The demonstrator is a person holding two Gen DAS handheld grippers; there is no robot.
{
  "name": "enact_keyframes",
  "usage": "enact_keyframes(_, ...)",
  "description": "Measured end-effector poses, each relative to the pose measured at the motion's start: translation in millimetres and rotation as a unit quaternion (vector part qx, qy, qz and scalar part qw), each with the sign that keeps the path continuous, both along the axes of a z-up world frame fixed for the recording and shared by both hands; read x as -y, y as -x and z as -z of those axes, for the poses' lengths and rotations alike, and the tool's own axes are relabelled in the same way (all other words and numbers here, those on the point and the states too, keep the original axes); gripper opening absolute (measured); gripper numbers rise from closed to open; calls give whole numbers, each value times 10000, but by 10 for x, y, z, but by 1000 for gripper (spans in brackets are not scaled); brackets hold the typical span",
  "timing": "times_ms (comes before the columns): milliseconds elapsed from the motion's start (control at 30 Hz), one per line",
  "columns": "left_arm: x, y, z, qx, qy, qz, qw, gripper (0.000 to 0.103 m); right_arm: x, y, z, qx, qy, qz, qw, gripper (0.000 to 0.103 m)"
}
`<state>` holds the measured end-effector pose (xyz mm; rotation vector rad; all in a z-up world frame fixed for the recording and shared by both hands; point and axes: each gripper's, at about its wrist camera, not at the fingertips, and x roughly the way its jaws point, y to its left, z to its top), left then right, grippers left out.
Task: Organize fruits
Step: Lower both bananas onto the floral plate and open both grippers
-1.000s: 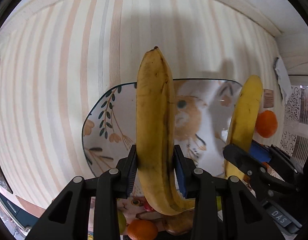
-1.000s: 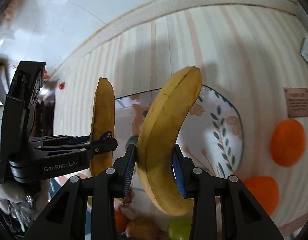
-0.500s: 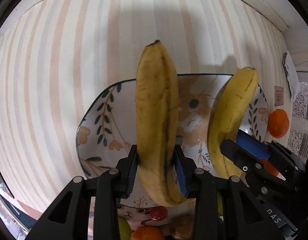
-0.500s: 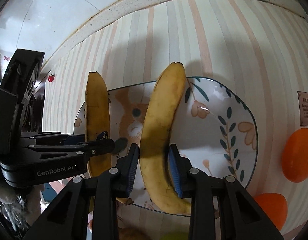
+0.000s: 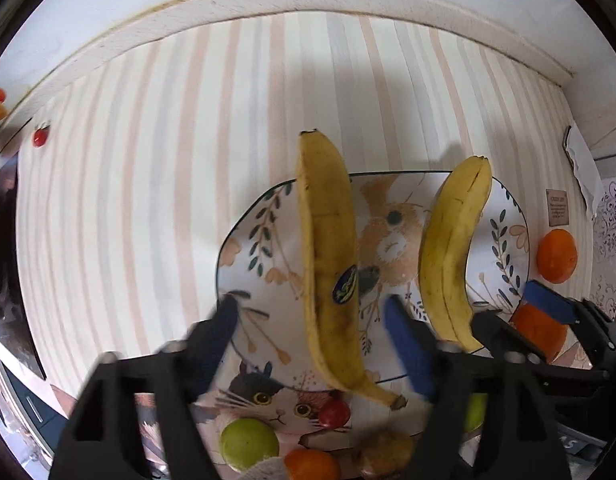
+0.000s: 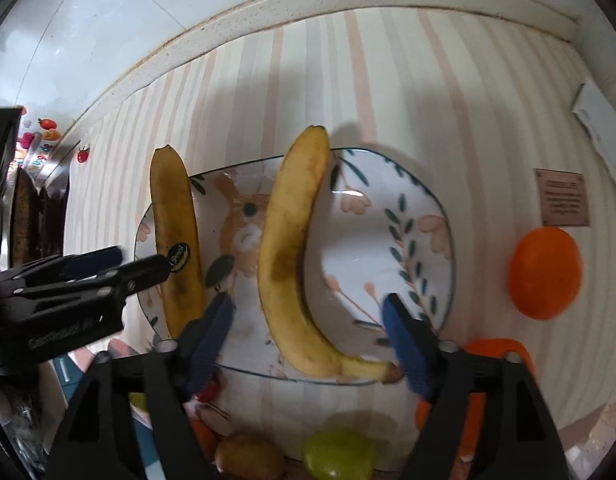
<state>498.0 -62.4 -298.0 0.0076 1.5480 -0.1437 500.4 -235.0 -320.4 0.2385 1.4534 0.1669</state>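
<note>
Left wrist view: the left hand-held gripper (image 5: 310, 334) points down over the plate (image 5: 244, 236), its jaws opening and clear of the stickered banana (image 5: 328, 264), which lies on the plate between them with its long axis running away from the gripper, stem end nearest and reaching over the near rim. The second banana (image 5: 454, 254) lies to its right on the same plate, roughly parallel, and the right hand-held gripper (image 5: 508, 312) stands at its near end. Beyond the plate's right rim sits an orange (image 5: 557, 256); nearer than the plate lie a green fruit (image 5: 250, 444), a cherry (image 5: 334, 414) and another orange (image 5: 312, 465). Right wrist view: the right hand-held gripper (image 6: 308, 332) also has its jaws opening, the pads clear of the second banana (image 6: 292, 256), which curves on the plate (image 6: 432, 216) with its stem just beside the right pad. The stickered banana (image 6: 178, 248) lies left of it, the left hand-held gripper (image 6: 142, 262) at its sticker. Each gripper is nearer its own banana, so lifting straight away from the plate looks like the clean exit. The counter (image 6: 428, 100) wears a striped cloth and meets a pale wall behind the plate.
</note>
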Motion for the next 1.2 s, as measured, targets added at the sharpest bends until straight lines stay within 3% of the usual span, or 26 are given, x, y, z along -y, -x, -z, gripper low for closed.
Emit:
enact_keyframes(100, -22, 172, -75, 195, -90, -97, 9997, 89, 26, 144, -186, 237, 301, -2, 9993, 92)
enact_keyframes(200, -146, 274, -201, 434, -205, -211, 9986, 89, 46, 229, -355, 376, 352, -37, 9987, 94)
enact_keyframes(467, -228, 627, -679, 835, 37, -426, 9956, 89, 29, 505, -811, 740, 453, -136, 9961, 94)
enact_keyframes(900, -196, 1188, -1384, 1547, 96, -461, 9868, 89, 138, 1117, -1610, 1457, 125, -111, 9892, 94)
enact_keyframes(1067, -234, 1315, -1541, 1656, 228, -526, 9845, 89, 211, 1270, -1777, 1501, -156, -96, 9885, 94)
enact_keyframes(1200, -332, 1424, -1483, 1569, 226, -619, 9854, 89, 327, 1351, -1661, 1256, -281, 1, 9917, 94)
